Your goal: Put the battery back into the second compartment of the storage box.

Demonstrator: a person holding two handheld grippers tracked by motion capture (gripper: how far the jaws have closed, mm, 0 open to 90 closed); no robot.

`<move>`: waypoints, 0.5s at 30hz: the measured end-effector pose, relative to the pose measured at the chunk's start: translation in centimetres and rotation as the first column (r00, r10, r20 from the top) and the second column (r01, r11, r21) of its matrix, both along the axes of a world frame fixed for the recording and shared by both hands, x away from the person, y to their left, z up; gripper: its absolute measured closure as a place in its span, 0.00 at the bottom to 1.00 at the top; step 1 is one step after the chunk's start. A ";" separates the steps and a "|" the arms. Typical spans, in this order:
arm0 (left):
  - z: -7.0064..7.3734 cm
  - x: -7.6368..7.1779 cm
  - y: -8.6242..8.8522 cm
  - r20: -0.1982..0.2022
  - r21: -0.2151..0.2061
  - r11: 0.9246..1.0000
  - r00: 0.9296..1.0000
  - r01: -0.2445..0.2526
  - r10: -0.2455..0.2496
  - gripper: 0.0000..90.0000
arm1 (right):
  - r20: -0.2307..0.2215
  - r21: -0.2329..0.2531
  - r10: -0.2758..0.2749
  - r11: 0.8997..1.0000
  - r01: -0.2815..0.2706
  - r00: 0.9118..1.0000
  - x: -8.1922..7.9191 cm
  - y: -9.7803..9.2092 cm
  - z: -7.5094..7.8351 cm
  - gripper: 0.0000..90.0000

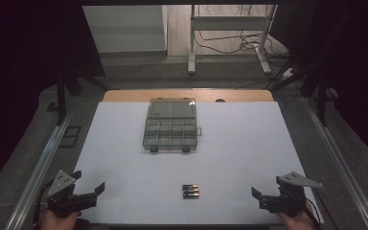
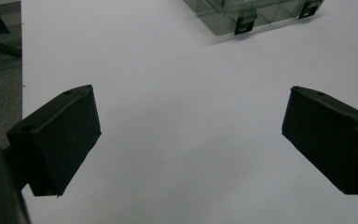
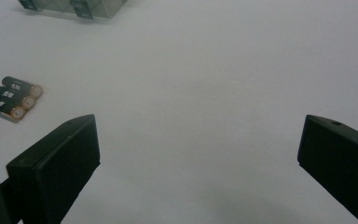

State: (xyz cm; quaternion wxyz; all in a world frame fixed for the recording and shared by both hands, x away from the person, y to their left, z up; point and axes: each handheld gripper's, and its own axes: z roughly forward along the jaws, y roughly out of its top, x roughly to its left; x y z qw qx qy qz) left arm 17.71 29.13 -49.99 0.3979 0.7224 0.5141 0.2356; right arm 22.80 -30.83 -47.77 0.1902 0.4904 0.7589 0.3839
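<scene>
Tongs on the left (image 1: 88, 188) sit at the near left corner of the white surface (image 1: 249, 143), held from below by a hand (image 1: 57, 220), with a grey three-cornered plate on top. Their two black jaws stand wide apart and hold nothing; the left gripper view shows bare white between them.

Farther in, a little left of the middle and toward the far edge, lies a clear plastic box (image 1: 171, 125) split into small compartments, its lid shut, with two dark latches on its near side. Those latches also show at the top of the left gripper view (image 2: 244, 21), and one corner of the box shows at the top left of the right gripper view (image 3: 74, 7).

Near the front edge, about midway between the two tongs, three batteries (image 1: 190, 191) lie side by side, touching, black with orange ends. In the right gripper view they lie left of the jaws, well apart from them (image 3: 13, 97).

At the near right corner, the right tongs (image 1: 263, 197) rest in the other hand (image 1: 294, 221), jaws likewise spread wide and empty.
</scene>
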 end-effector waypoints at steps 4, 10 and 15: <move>0.0 -0.1 0.0 0.003 0.004 1.000 1.000 -0.018 0.018 0.01 | 0.024 -0.025 0.010 1.000 -0.009 1.000 -0.2 0.3 0.1 0.00; 0.0 -0.1 0.1 -0.001 0.000 1.000 1.000 -0.019 0.019 0.00 | 0.024 -0.021 0.005 1.000 -0.004 1.000 -0.2 0.3 0.1 0.00; 0.0 -0.1 0.1 -0.008 -0.002 1.000 1.000 -0.022 0.022 0.00 | 0.024 -0.034 0.013 0.999 -0.012 1.000 -0.1 0.5 0.1 0.00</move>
